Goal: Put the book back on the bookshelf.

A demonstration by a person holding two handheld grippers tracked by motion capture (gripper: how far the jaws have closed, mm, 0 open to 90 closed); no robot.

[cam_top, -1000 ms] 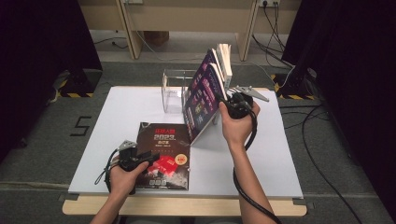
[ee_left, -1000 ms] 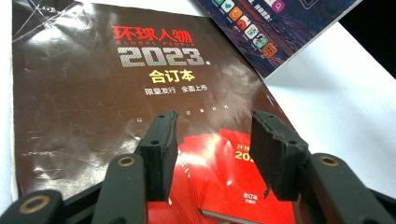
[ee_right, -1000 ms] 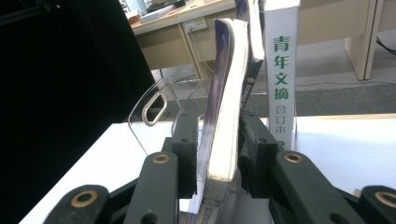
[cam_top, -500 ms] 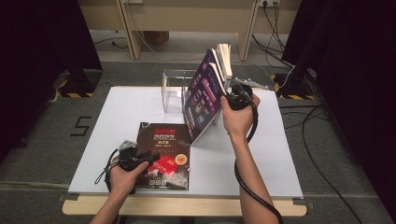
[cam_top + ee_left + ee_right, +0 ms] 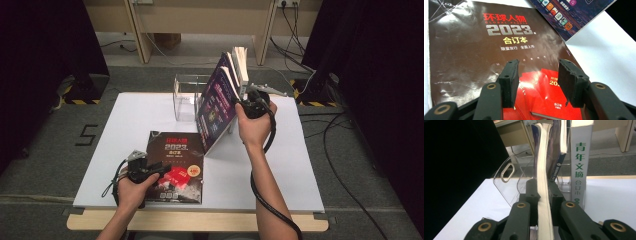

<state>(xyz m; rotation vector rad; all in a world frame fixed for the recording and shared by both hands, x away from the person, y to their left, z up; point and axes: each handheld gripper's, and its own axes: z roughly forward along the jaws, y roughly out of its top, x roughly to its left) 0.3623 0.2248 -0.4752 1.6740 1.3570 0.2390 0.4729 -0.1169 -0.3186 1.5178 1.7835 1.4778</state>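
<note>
right claw (image 5: 541,192) clenched on purple magazine (image 5: 216,107) edge | left claw (image 5: 537,82) released above brown magazine (image 5: 474,50)

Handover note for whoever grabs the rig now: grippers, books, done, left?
Right gripper: jaws have just been closing, now clamped on the page edge of the purple book, which leans tilted against the books in the clear holder.
Left gripper: open, over the dark 2023 volume lying flat on the table.
Done: purple book gripped.
Left, probably: stand it in the holder, then the flat volume.
</note>
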